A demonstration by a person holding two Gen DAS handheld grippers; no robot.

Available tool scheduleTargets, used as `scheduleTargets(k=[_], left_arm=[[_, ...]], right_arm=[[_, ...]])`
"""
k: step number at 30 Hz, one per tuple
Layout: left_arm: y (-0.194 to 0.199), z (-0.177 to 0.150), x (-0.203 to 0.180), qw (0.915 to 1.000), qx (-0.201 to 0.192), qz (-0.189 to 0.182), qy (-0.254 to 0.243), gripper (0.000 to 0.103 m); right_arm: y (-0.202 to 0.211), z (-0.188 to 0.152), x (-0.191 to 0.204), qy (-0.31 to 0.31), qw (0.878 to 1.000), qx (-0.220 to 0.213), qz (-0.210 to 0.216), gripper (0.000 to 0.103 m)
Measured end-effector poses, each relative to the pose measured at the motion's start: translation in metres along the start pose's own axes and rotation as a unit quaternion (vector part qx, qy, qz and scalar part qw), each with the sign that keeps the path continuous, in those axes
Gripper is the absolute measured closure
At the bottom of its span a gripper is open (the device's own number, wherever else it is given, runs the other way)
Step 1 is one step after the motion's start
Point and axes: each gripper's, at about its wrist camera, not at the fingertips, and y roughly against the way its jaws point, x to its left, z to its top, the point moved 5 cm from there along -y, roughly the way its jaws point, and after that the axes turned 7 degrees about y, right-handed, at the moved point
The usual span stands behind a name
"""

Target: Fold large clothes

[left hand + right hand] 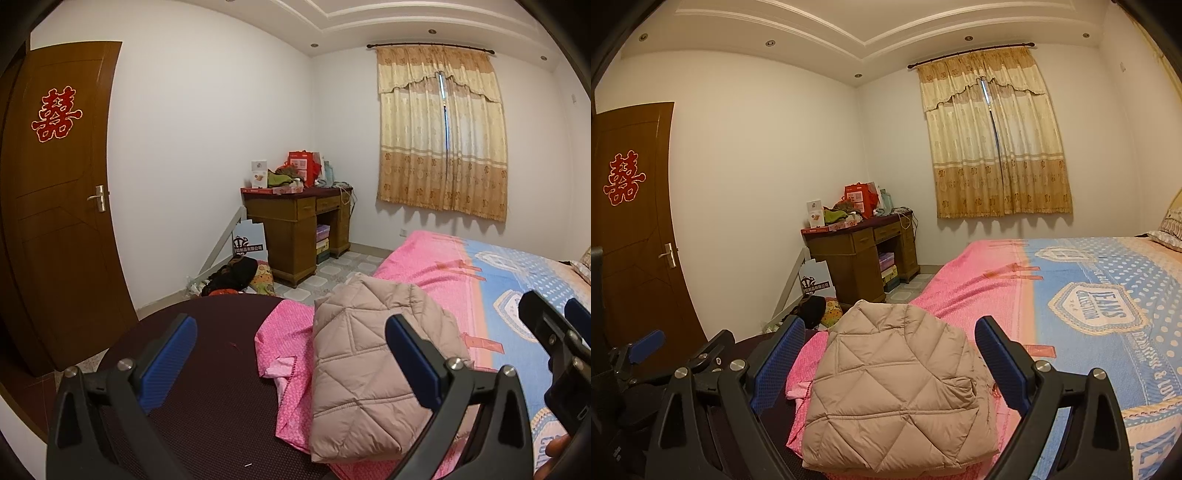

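A beige quilted puffer jacket point(373, 365) lies folded into a compact bundle on the near corner of the bed; it also shows in the right wrist view point(897, 391). My left gripper point(291, 347) is open and empty, raised above the bed's dark corner, the jacket just right of its middle. My right gripper point(890, 350) is open and empty, hovering over the jacket, its fingers on either side. The right gripper shows at the right edge of the left wrist view point(554, 332), and the left gripper at the left edge of the right wrist view point(646, 343).
The bed has a pink and blue cover point(1071, 295) over a dark mattress corner point(207, 387). A cluttered wooden desk point(299, 229) stands at the far wall by a curtained window point(443, 140). A brown door point(62, 206) is at left. Bags and clothes point(236, 275) lie on the floor.
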Motion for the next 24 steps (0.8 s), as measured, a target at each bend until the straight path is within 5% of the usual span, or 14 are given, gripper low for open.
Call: scheduleTargets(k=[24], left_arm=[[-0.002, -0.004, -0.008, 0.9999, 0.007, 0.003, -0.008, 0.0]], right_arm=[[-0.006, -0.007, -0.012, -0.013, 1.0, 0.014, 0.003, 0.009]])
